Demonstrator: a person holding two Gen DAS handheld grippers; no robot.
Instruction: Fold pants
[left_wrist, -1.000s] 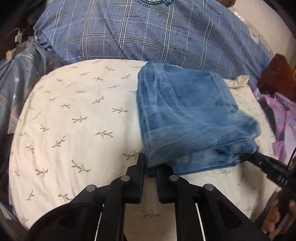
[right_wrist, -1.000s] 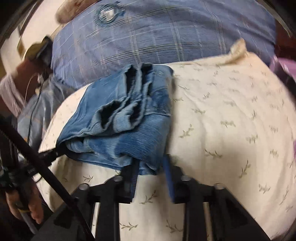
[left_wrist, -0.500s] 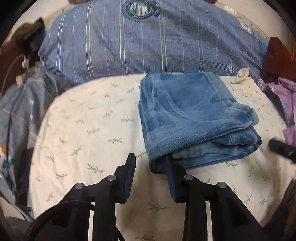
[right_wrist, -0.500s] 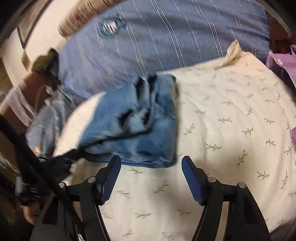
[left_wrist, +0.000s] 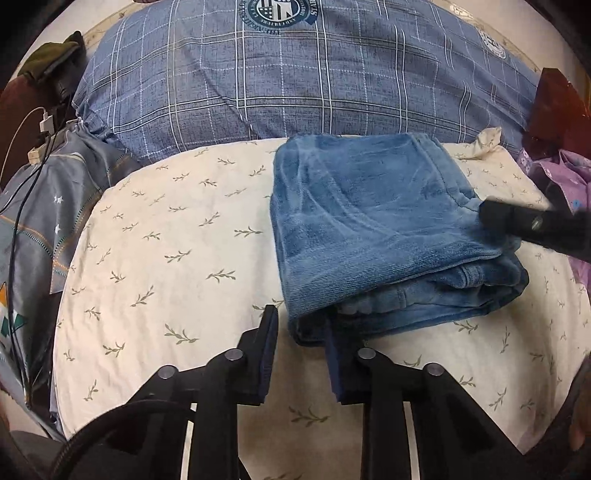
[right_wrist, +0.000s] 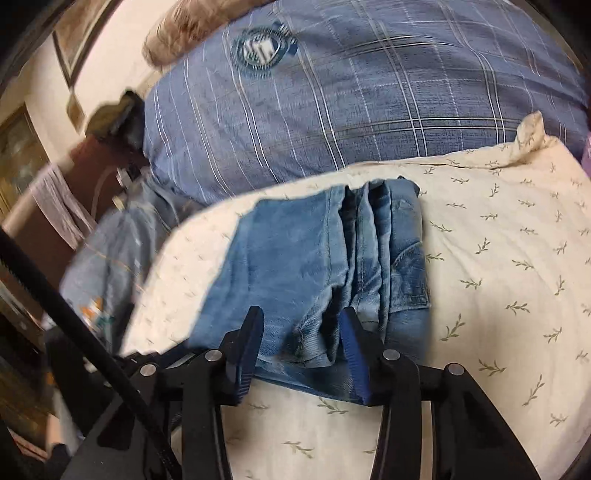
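Observation:
The blue jeans (left_wrist: 373, 225) lie folded into a thick stack on the cream leaf-print sheet (left_wrist: 166, 240). My left gripper (left_wrist: 299, 332) is open, its jaws astride the stack's near left corner, holding nothing. In the right wrist view the jeans (right_wrist: 317, 266) show their layered open end. My right gripper (right_wrist: 301, 332) is open, its jaws either side of that end over the cloth. The right gripper also shows as a black bar at the stack's right edge in the left wrist view (left_wrist: 532, 229).
A large blue plaid pillow (left_wrist: 295, 81) lies behind the sheet. A grey patterned cloth (left_wrist: 37, 221) with a white charger and cables (left_wrist: 40, 136) lies at the left. Purple clothing (left_wrist: 561, 177) lies at the right. A black cable (right_wrist: 74, 325) crosses the right wrist view.
Both grippers let go of the jeans and opened a second ago. Since half a second ago the right gripper has come back in over the stack's open end, jaws narrower. The left stays at the corner.

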